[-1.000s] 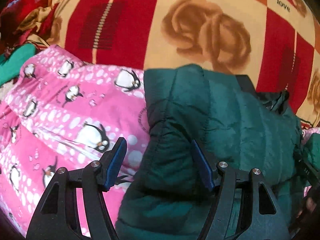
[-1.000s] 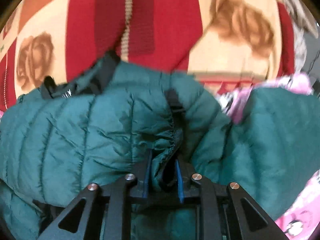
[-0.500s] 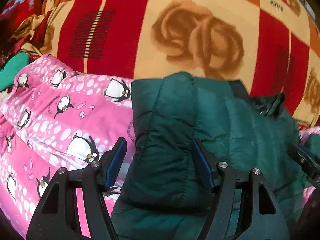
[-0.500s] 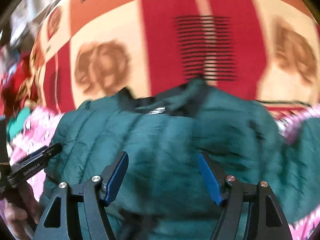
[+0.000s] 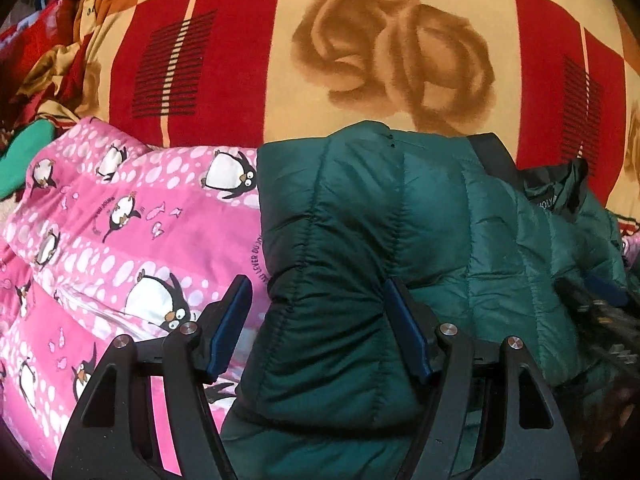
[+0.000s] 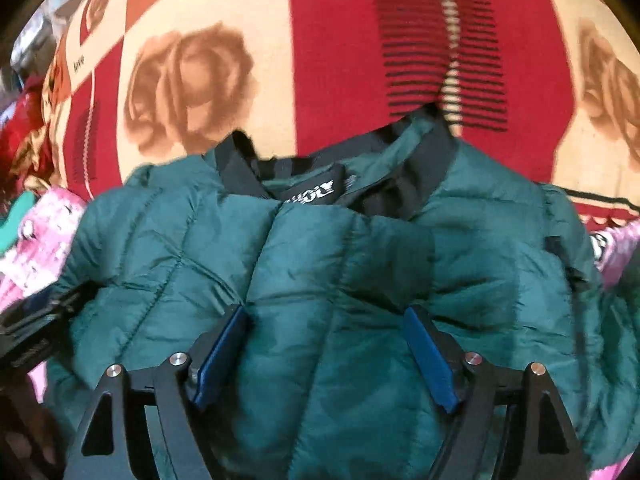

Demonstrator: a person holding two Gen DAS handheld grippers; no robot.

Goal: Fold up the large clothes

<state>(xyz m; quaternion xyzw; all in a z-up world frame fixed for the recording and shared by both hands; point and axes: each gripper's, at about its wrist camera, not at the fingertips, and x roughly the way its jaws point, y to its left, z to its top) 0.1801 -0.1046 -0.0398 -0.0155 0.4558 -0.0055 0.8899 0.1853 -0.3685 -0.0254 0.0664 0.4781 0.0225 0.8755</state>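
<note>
A dark green quilted jacket (image 5: 360,240) lies on the bed with its sides folded in, the black collar and label (image 6: 312,196) at the far end. My left gripper (image 5: 318,308) is open at the jacket's left folded edge. That edge sits between the jaws; the left pad (image 5: 232,328) is over the pink quilt, clear of the jacket. My right gripper (image 6: 326,320) hovers over the middle of the jacket (image 6: 320,260) below the collar. Its jaws are opening wide, with only the jacket's flat front under them and nothing gripped.
A pink penguin-print quilt (image 5: 140,220) lies under and left of the jacket. A red and cream rose-patterned blanket (image 5: 380,40) covers the bed beyond. Crumpled fabrics and a green cloth (image 5: 20,152) pile up at the far left.
The right gripper let go of the bunched jacket fold it was pinching, opened wide and swung left to face the collar. The left gripper stayed at the left edge.
</note>
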